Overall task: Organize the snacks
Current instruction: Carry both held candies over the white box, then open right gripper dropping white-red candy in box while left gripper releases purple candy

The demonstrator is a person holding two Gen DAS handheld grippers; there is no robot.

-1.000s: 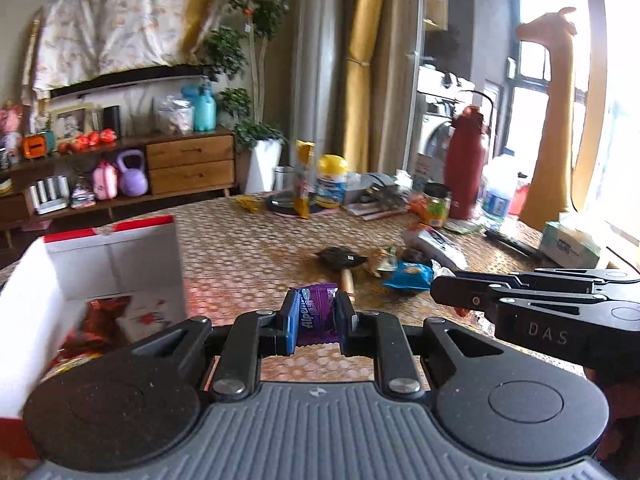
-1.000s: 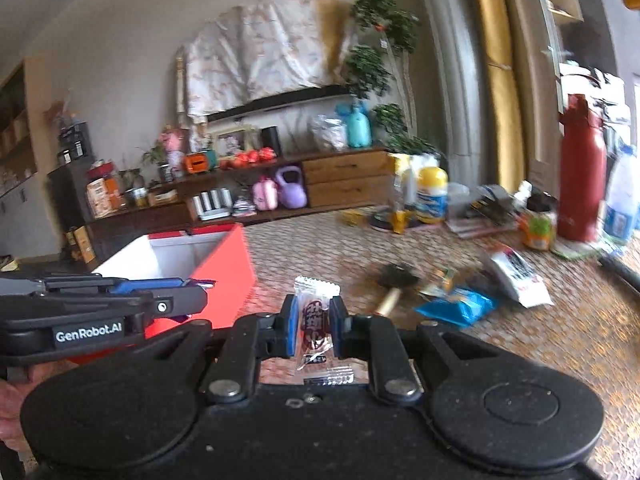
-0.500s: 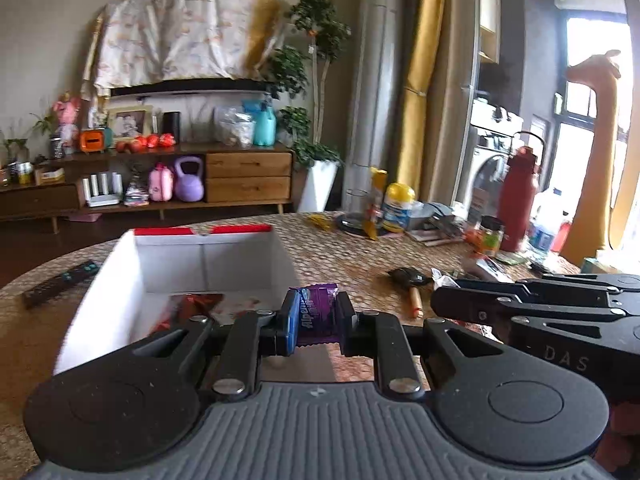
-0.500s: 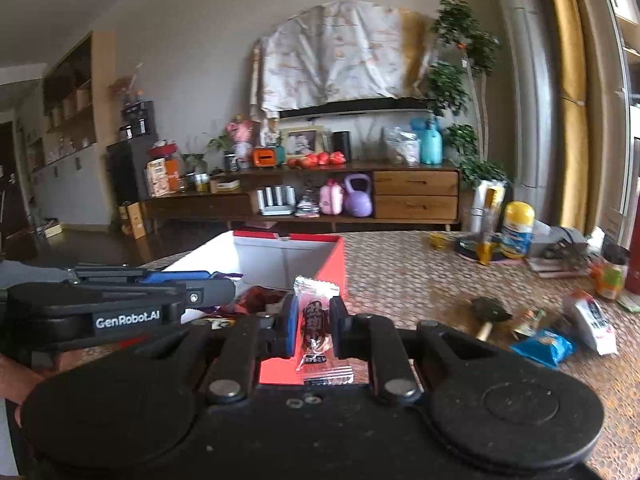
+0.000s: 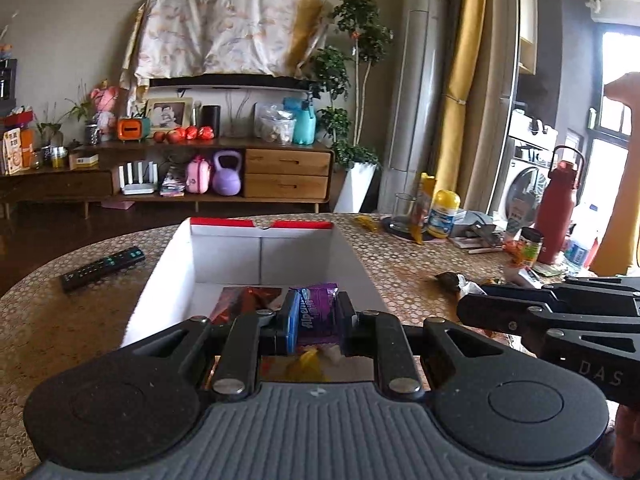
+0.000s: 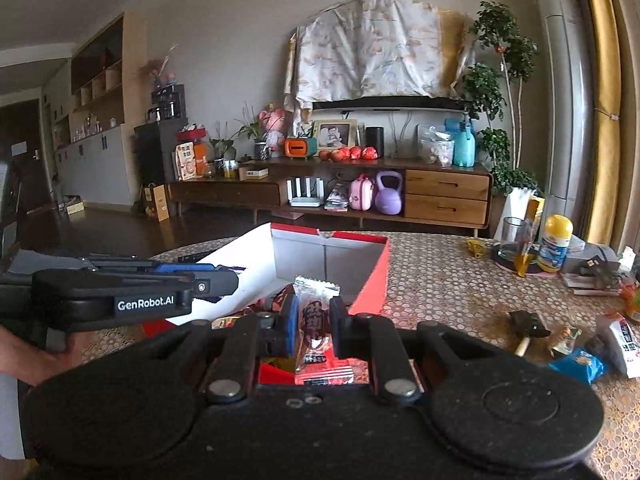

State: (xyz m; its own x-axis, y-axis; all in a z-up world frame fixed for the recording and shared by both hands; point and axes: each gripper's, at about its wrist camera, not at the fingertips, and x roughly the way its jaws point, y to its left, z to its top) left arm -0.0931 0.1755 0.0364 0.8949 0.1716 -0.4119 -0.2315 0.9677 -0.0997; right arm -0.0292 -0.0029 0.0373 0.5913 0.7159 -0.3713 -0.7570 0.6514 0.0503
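- the left gripper (image 5: 313, 322) is clenching a purple snack packet (image 5: 316, 312) between its pads, holding it over the near end of the open red-and-white box (image 5: 262, 254) on the table (image 5: 60, 320).
- the right gripper (image 6: 314, 322) is gripping a red candy wrapper (image 6: 314, 320) and is hovering over the near right corner of the same box (image 6: 328, 258).
- risk: both grippers are crowding one opening, side by side; a collision is likely if both are descending together.
- risk: the red wrapper is sitting close to the right wall; a release here is likely sending it onto the rim or outside.
- risk: both packets are light and thin, so they are prone to clinging to a pad or drifting when dropped from height.
- loose snacks (image 6: 576, 362) are lying on the table to the far right, well apart from the box, not yet sorted.
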